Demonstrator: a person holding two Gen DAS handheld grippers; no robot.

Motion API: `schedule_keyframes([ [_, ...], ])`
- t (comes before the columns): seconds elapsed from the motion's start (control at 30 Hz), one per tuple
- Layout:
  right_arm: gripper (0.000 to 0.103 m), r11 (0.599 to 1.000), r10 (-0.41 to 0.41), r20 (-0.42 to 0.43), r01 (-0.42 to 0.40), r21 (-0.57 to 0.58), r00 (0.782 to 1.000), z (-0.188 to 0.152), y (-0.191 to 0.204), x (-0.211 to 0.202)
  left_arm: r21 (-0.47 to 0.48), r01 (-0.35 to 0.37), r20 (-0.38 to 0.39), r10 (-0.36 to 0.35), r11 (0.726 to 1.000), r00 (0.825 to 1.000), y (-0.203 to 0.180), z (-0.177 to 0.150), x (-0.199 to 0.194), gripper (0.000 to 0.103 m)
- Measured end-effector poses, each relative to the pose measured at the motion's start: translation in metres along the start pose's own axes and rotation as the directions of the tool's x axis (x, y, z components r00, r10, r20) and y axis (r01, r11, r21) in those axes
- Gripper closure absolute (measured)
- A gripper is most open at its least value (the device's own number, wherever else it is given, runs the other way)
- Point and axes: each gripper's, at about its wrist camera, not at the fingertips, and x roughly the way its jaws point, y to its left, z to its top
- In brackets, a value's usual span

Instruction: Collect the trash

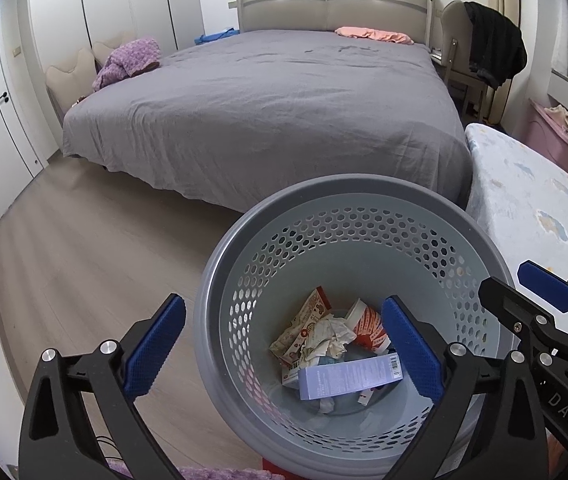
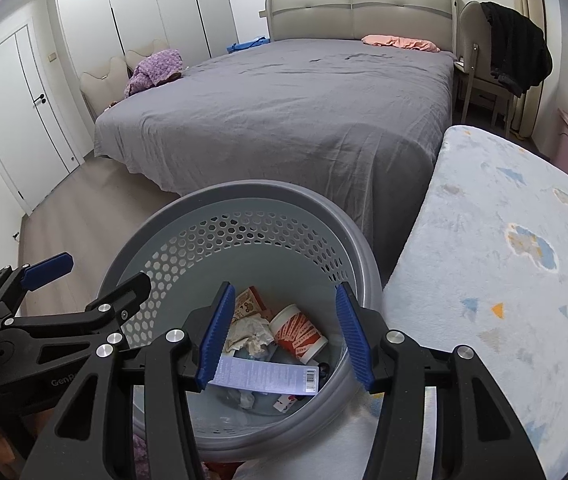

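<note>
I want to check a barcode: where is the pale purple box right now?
The pale purple rectangular cardboard box lies in the grey perforated plastic bin, on top of the trash near its front, just below the crumpled white paper.

Both wrist cameras look steeply down along their fingers, from close above, into the perforated grey basket [image 1: 347, 240], facing across the floor toward the grey bed [image 1: 284, 104]. The left view sits left of the basket, the right view to its right beside the patterned blue mat [image 2: 503, 260]. They share basket, bed, wardrobe doors [image 2: 164, 8] and each other's gripper.
</note>
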Motion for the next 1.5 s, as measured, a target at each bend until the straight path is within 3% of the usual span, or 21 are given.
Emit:
schedule_keyframes([
  [1.5,0.051,1.0,-0.012,0.006,0.012,-0.001,1.0,0.0015,0.0017,-0.002,-0.021,-0.007,0.001,0.007,1.0,1.0,0.0043,-0.0004,-0.0007,0.006],
])
